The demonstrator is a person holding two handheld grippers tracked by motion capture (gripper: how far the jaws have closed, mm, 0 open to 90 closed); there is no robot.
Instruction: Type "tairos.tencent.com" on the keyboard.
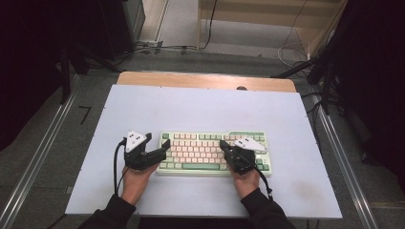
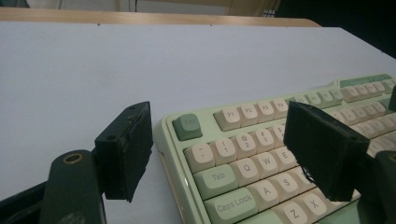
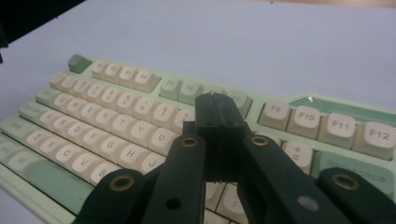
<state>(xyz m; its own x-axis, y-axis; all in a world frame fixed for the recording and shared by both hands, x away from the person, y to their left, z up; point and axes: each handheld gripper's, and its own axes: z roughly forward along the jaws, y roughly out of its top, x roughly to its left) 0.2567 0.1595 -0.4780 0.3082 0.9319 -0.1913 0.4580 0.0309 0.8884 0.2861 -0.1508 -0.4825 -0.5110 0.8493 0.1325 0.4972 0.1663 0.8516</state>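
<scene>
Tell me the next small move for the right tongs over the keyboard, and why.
Probably lower the right tongs straight down to press a key: they are shut into one tip above the keyboard, near the number row, while the left tongs stand open over its left edge.

Left tongs (image 1: pixel 160 149) lower left of centre, jaws spread wide; right tongs (image 1: pixel 223 144) just right, jaws pressed together, empty.

The high view looks forward and down over the whole desk (image 1: pixel 200 109) from the person's side. Each gripper view sits low and close, skimming along its own jaws; all three share the green-and-cream keyboard (image 1: pixel 210 151), left end and right half.
</scene>
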